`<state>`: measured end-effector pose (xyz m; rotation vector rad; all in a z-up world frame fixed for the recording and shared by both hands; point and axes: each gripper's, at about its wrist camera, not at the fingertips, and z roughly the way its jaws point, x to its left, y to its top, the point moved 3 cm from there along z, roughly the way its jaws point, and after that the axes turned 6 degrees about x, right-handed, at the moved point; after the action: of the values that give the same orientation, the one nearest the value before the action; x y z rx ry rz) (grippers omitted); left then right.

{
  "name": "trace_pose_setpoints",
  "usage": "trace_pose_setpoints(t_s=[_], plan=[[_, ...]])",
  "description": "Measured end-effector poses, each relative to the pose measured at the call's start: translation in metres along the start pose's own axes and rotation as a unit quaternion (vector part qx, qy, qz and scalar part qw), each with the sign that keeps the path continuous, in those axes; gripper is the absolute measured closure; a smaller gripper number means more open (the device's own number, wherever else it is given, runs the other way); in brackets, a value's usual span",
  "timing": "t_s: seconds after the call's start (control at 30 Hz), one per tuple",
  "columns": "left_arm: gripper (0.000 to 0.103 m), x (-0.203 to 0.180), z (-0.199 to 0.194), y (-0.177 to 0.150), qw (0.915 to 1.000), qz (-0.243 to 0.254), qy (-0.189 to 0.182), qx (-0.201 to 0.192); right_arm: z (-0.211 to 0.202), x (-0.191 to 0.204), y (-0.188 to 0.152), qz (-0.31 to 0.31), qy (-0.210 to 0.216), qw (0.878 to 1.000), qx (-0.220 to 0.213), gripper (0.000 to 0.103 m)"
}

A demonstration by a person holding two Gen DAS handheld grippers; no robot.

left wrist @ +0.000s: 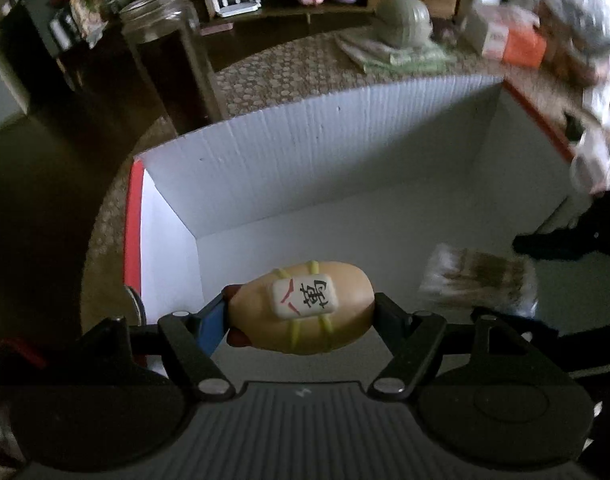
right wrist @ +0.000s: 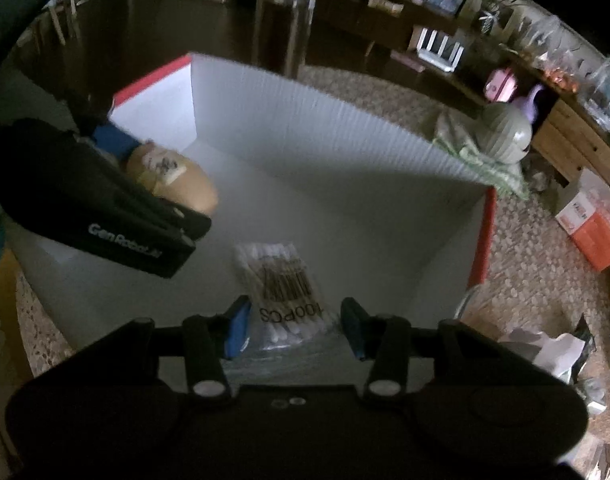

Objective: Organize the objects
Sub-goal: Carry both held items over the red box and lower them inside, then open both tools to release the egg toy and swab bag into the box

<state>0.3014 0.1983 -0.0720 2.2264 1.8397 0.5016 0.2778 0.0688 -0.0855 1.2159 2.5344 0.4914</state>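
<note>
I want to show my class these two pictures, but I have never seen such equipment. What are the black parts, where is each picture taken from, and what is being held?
A person holds one two-fingered black tool in each hand; a camera on each looks along its fingers. The left tool grips a tan egg-shaped toy with a white tile. The right tool grips a clear bag of cotton swabs. Both hang over an open white corrugated box with red edges standing on a woven mat.

The left claw [left wrist: 301,310] grips a tan egg-shaped toy [left wrist: 305,312] above the white box [left wrist: 305,168].
</note>
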Motion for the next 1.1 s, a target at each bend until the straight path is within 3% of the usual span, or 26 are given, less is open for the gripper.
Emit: trace_pose_setpoints(t_s=[0.1, 0.23, 0.47, 0.63, 0.87, 0.97, 1.1], plan=[[0.028, -0.003, 0.003, 0.001, 0.9998, 0.017, 0.008, 0.008, 0.005, 0.001, 0.0, -0.007, -0.003, 1.0, 0.01, 0.055], [0.028, -0.004, 0.003, 0.002, 0.9992, 0.022, -0.027, 0.022, 0.008, 0.004, 0.001, -0.005, 0.005, 1.0, 0.018, 0.054], [0.027, -0.007, 0.013, 0.003, 0.9975, 0.022, -0.039, 0.055, 0.011, 0.005, 0.003, -0.007, 0.011, 0.999, 0.029, 0.053], [0.017, -0.002, 0.016, 0.005, 0.9954, -0.003, -0.063, 0.071, 0.01, 0.005, 0.003, -0.007, 0.02, 0.999, 0.029, 0.048], [0.017, 0.002, 0.007, 0.002, 0.9966, -0.014, -0.065, 0.05, 0.001, 0.002, 0.001, -0.001, 0.026, 1.0, 0.015, 0.046], [0.017, 0.001, -0.004, 0.003, 0.9973, -0.015, -0.065, 0.033, -0.012, 0.0, -0.002, 0.007, 0.024, 1.0, 0.001, 0.038], [0.017, -0.002, -0.024, 0.003, 0.9978, -0.018, -0.064, 0.007, -0.033, -0.004, -0.008, 0.013, 0.032, 0.999, -0.019, 0.036]])
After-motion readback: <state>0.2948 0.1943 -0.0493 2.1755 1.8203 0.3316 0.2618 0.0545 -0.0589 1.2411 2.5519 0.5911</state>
